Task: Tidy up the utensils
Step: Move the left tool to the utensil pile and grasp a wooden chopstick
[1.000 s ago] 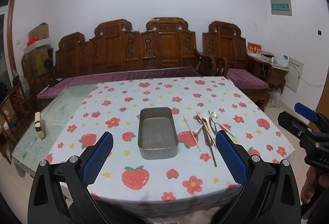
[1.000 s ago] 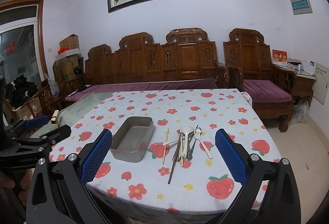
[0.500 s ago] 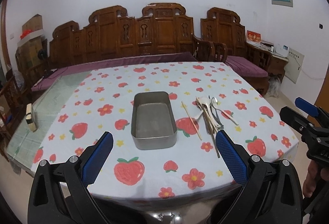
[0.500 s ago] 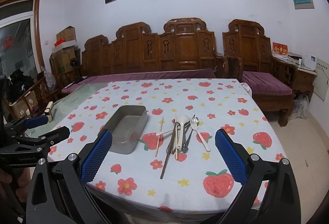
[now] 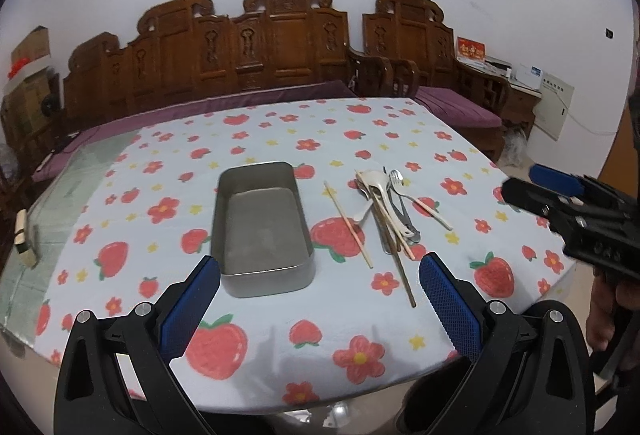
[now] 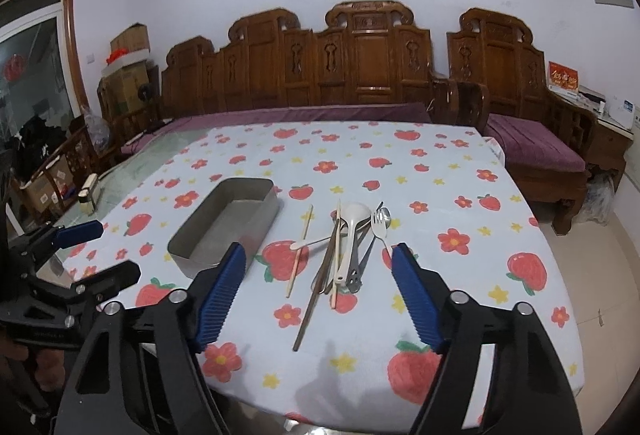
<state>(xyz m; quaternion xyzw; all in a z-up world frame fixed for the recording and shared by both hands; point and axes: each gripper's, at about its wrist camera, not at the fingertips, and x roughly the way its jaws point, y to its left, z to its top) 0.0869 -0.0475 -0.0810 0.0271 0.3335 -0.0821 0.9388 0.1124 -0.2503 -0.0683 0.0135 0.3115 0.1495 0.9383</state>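
Left wrist view looks down over a desk (image 5: 280, 367) covered in a strawberry-and-flower cloth, with a carved wooden bench (image 5: 256, 47) against the wall behind it. A metal tray (image 5: 262, 231) serves as the landmark: it sits near the middle of the desk, long side running away from the camera, nothing inside it.

Both grippers are held low at the near edge of the desk, level and pointing forward across it. The left gripper (image 5: 320, 303) hovers just in front of the tray's near end, its jaws spread wide and holding nothing; one blue pad (image 5: 192, 299) sits close before the tray's near left corner without touching it. The right gripper (image 6: 318, 299) is to the right of the tray, jaws likewise spread wide and empty, framing the near ends of the utensils from above the cloth. In the left wrist view it appears at the far right, gripped by a hand (image 5: 608, 307).

A pile of utensils (image 6: 348, 247) lies on the cloth to the right of the tray: a white ladle-like spoon (image 6: 352, 231), a metal fork (image 6: 378, 231), dark chopsticks (image 6: 316, 291) and other pieces crossing one another. A single pale chopstick (image 6: 300, 251) lies apart, between the tray and the pile.
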